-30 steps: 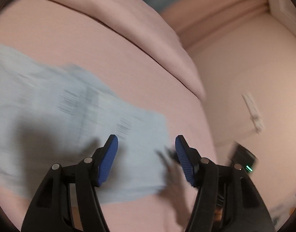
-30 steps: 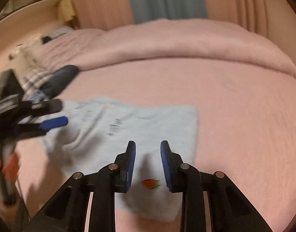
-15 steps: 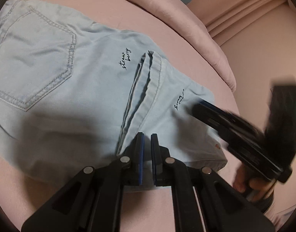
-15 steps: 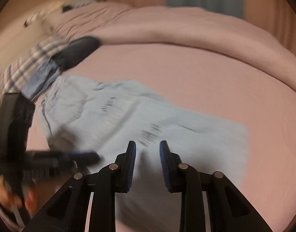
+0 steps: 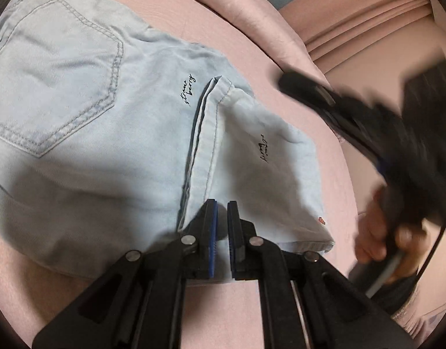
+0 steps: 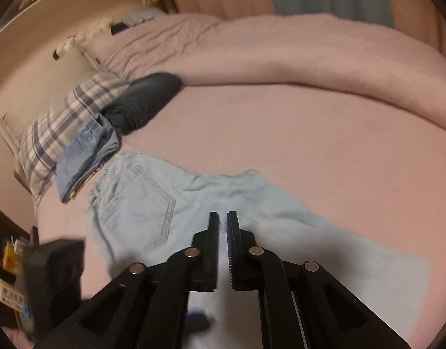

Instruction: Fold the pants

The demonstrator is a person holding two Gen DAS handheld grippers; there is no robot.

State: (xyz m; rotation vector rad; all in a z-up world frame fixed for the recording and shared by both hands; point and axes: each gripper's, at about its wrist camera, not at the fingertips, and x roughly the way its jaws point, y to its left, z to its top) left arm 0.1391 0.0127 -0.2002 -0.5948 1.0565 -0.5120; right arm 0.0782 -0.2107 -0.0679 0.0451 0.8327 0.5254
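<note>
Light blue pants (image 5: 106, 145) lie on the pink bed sheet (image 5: 281, 314), back pocket (image 5: 54, 87) up, with one leg folded over so its hem (image 5: 208, 145) crosses the middle. My left gripper (image 5: 221, 205) is low at the near end of that hem. Its jaws are shut, and cloth shows in the thin slit between the pads. My right gripper (image 6: 223, 213) hangs above the pants (image 6: 141, 203). Its jaws are closing to a narrow gap with nothing between them. In the left wrist view the right gripper (image 5: 289, 84) is a blur off the pants' right edge.
A pile of folded clothes lies at the bed's left: plaid (image 6: 62, 122), blue (image 6: 83, 160) and dark (image 6: 147, 99). A rumpled pink duvet (image 6: 310, 52) runs along the far side. A person's hand (image 5: 374, 238) grips the right tool. Small packets (image 6: 10, 261) sit at the lower left.
My left gripper has stayed shut and edged closer along the hem. The right gripper has lifted and swung away from the right edge of the pants, and its jaws have narrowed.
</note>
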